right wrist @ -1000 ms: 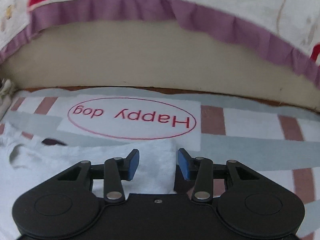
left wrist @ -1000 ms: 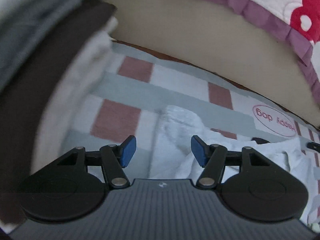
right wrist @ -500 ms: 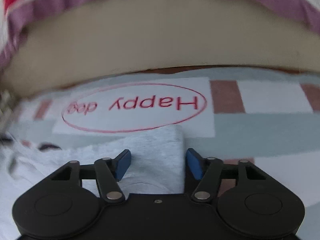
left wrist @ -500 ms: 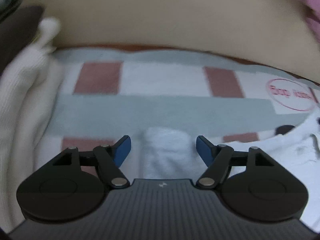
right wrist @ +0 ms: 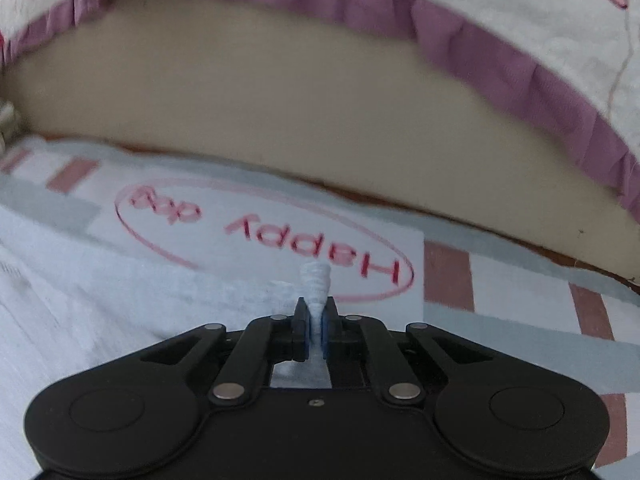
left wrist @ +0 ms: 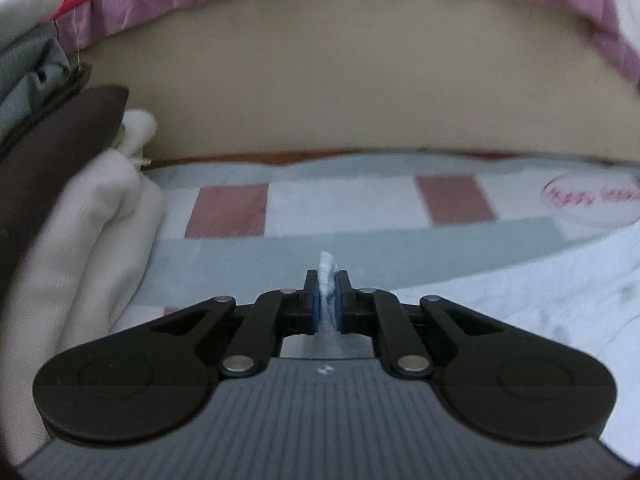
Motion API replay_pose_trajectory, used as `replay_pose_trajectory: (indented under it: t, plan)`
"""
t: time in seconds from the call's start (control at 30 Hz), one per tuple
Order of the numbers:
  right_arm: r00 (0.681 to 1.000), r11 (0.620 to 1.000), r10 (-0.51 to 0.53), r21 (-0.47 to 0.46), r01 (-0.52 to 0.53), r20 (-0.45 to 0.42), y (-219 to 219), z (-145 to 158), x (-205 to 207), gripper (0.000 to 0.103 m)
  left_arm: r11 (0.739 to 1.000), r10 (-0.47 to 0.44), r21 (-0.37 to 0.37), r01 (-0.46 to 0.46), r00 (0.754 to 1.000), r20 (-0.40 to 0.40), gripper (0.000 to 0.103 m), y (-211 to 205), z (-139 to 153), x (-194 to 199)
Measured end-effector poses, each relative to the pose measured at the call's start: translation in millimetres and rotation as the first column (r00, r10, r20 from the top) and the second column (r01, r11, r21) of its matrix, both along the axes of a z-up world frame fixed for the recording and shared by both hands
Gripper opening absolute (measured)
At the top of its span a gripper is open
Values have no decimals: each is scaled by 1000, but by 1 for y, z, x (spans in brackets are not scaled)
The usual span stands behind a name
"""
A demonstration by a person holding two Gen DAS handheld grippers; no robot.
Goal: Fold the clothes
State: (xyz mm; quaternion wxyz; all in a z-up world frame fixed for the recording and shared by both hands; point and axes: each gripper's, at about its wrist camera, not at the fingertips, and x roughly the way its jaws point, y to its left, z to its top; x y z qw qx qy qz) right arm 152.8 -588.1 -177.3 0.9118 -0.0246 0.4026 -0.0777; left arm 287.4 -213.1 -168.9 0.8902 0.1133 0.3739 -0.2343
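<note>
A white garment [left wrist: 532, 296] lies spread on the checked sheet, reaching to the right in the left wrist view and to the left in the right wrist view, where the white garment [right wrist: 80, 296] covers the sheet's near part. My left gripper [left wrist: 327, 284] is shut on a pinched fold of its cloth that pokes up between the blue pads. My right gripper [right wrist: 316, 312] is likewise shut on a bunched corner of the same white cloth, just in front of the red "Happy dog" print [right wrist: 264, 236].
The checked sheet [left wrist: 340, 204] has grey, white and brown squares. A pile of folded clothes [left wrist: 80, 220], cream, brown and grey, stands at the left. A beige mattress side [right wrist: 280, 128] with a purple-frilled quilt [right wrist: 520, 64] closes off the far edge.
Both grippers were open around the white cloth half a second ago; now both have closed on it, each pinching a fold. The left gripper also swung to face the sheet squarely.
</note>
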Motion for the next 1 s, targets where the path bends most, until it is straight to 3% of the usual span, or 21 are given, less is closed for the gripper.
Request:
replay_pose_trajectory:
  t: [0.13, 0.23, 0.33, 0.43, 0.5, 0.57, 0.63, 0.67, 0.73, 0.8, 0.9, 1.0]
  plan:
    - [1000, 999, -16, -28, 16, -21, 5, -5, 8, 5, 1000, 26, -1, -26, 1000, 9, 7, 0, -8, 0]
    - [1000, 998, -19, -64, 18, -23, 9, -1, 13, 5, 1000, 1, 29, -4, 995, 95, 7, -3, 3, -5]
    - [998, 995, -42, -88, 45, 40, 17, 9, 8, 5, 1000, 2, 10, -4, 990, 139, 6, 1, 17, -9]
    - [997, 994, -67, -82, 69, 33, 15, 5, 8, 5, 998, 5, 65, -12, 994, 107, 6, -1, 4, -2]
    - [990, 978, -143, -157, 139, -14, 12, -3, 13, 5, 995, 21, 96, -27, 997, 68, 11, 1, -6, 4]
    - [974, 951, -222, -232, 205, -53, 9, -10, 17, 7, 997, 31, 69, -35, 998, 50, 13, 10, -2, 5]
    - [950, 930, -312, -211, 301, -20, 3, -4, 11, 15, 999, -24, 36, 22, 997, 71, 16, 18, 12, -4]
    - [949, 938, -315, -150, 311, -1, 1, 2, 5, 16, 999, -52, 20, 51, 995, 82, 16, 22, 20, -8]
    - [963, 962, -268, -40, 269, 33, 3, 15, -9, 24, 987, -161, 28, 159, 984, 75, 16, 20, 33, -20]
    - [974, 977, -215, 22, 214, 73, 15, 26, -24, 39, 971, -240, 23, 240, 970, 33, 16, 15, 42, -38]
    - [983, 985, -144, 108, 132, 110, 32, 38, -45, 41, 944, -331, -5, 331, 944, -13, 16, 8, 52, -64]
    - [993, 987, -83, 144, 70, 88, 48, 35, -56, 45, 912, -410, -6, 411, 909, -78, 18, -6, 43, -81]
